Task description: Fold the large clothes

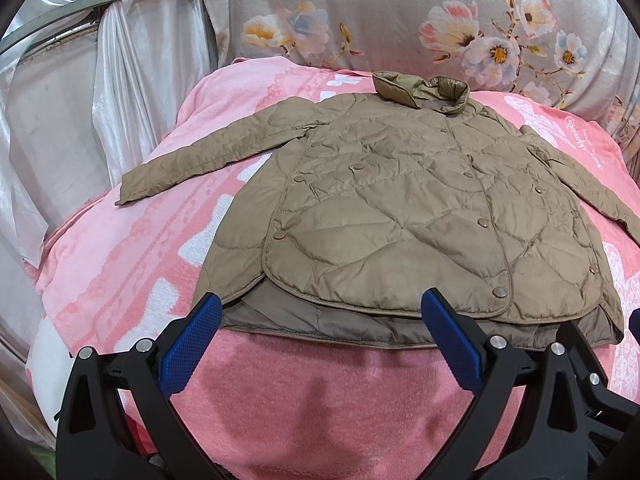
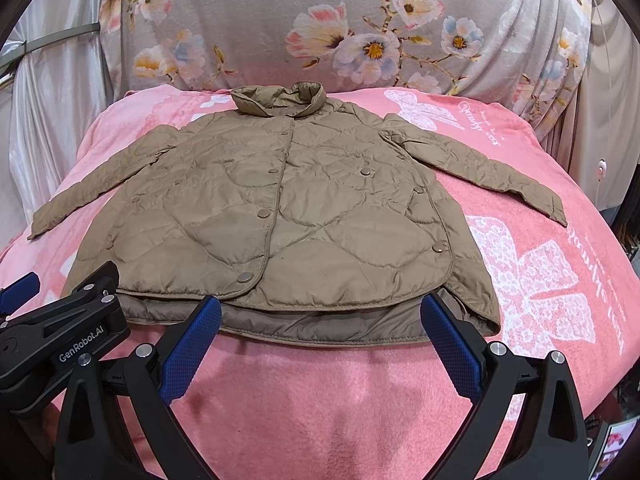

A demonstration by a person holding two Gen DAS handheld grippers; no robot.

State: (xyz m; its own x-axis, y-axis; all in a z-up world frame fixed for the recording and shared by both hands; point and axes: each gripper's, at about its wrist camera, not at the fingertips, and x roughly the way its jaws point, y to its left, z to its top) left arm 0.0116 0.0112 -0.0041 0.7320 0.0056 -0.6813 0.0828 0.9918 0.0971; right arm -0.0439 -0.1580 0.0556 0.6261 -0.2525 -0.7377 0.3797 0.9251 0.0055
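A tan quilted jacket lies flat and buttoned on a pink blanket, collar at the far end, both sleeves spread out to the sides. It also shows in the right wrist view. My left gripper is open and empty, fingertips just in front of the jacket's near hem. My right gripper is open and empty, also at the near hem, further right. The left gripper's body shows at the lower left of the right wrist view.
A grey floral cloth hangs behind the bed. White satin curtains hang at the left. The pink blanket has white butterfly prints at the right. Dark clutter sits past the bed's right edge.
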